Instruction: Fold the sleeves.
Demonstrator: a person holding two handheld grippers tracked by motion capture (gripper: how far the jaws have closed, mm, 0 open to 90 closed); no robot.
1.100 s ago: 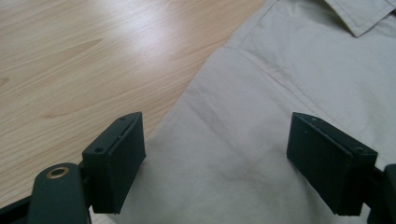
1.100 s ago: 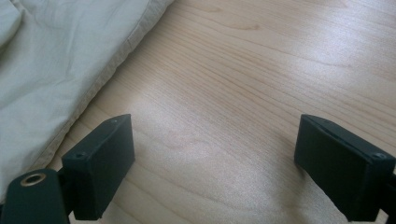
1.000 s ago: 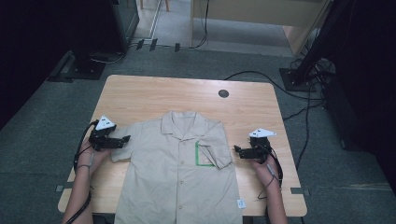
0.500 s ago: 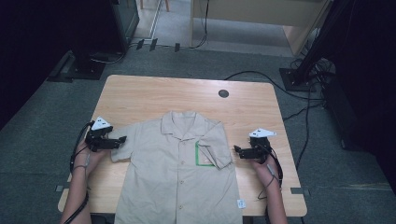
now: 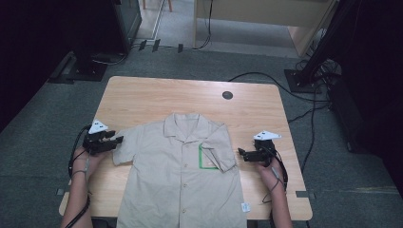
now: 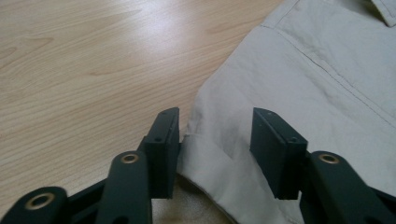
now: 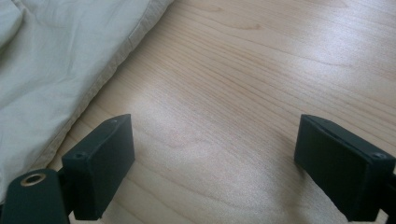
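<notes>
A beige short-sleeved shirt (image 5: 180, 175) lies flat on the wooden table (image 5: 157, 99), collar away from me, with green edging on its chest pocket (image 5: 206, 156). Its right sleeve (image 5: 222, 151) is folded in over the chest. My left gripper (image 5: 118, 140) is at the other sleeve's outer edge. Its jaws have just been closing, and in the left gripper view (image 6: 215, 135) the sleeve's hem (image 6: 219, 158) lies between them with a gap at each pad. My right gripper (image 5: 241, 153) rests just right of the folded sleeve, open wide (image 7: 212, 140) over bare wood, the shirt's edge (image 7: 70, 70) to its left.
A black round grommet (image 5: 227, 95) sits in the tabletop at the far middle. A small white tag (image 5: 245, 207) hangs at the shirt's hem near the front edge. Cables (image 5: 304, 114) and dark stands (image 5: 90, 66) lie on the floor around the table.
My left gripper has shifted slightly left, to the sleeve's outer edge. The right hand and the shirt have kept still.
</notes>
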